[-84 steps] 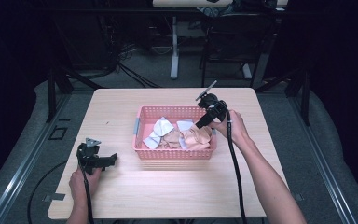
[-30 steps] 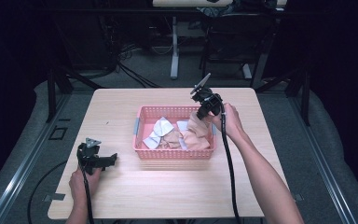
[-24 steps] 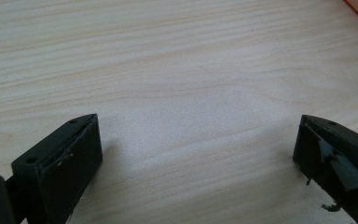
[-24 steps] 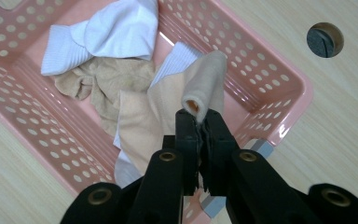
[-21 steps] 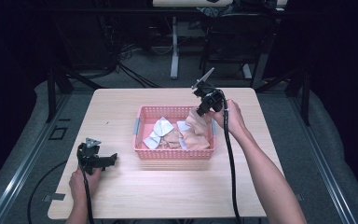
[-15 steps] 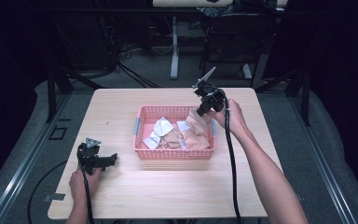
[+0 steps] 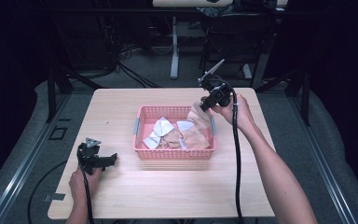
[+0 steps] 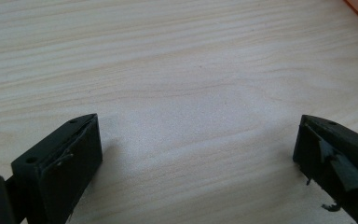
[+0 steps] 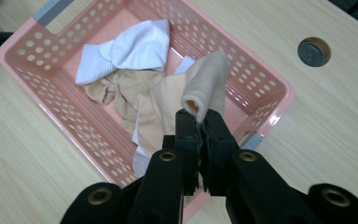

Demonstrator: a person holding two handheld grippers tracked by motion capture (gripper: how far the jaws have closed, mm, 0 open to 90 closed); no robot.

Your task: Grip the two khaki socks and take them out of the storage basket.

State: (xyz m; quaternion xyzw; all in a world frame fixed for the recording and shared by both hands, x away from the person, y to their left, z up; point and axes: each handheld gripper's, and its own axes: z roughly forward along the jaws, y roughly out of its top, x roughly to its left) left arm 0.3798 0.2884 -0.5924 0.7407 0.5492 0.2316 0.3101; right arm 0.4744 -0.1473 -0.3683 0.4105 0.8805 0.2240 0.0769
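Note:
A pink perforated basket stands in the middle of the table and holds white socks and beige socks. My right gripper hangs above the basket's far right corner, shut on a beige sock whose lower end trails into the basket. My left gripper rests open on the bare wood at the table's front left, nothing between its jaws.
The light wooden table has free room in front of and to the left of the basket. A round grey cable cap sits in the tabletop beyond the basket. Dark floor, cables and a chair base lie past the far edge.
My right gripper has risen up and back out of the basket, drawing the beige sock up with it. The left gripper has stayed put.

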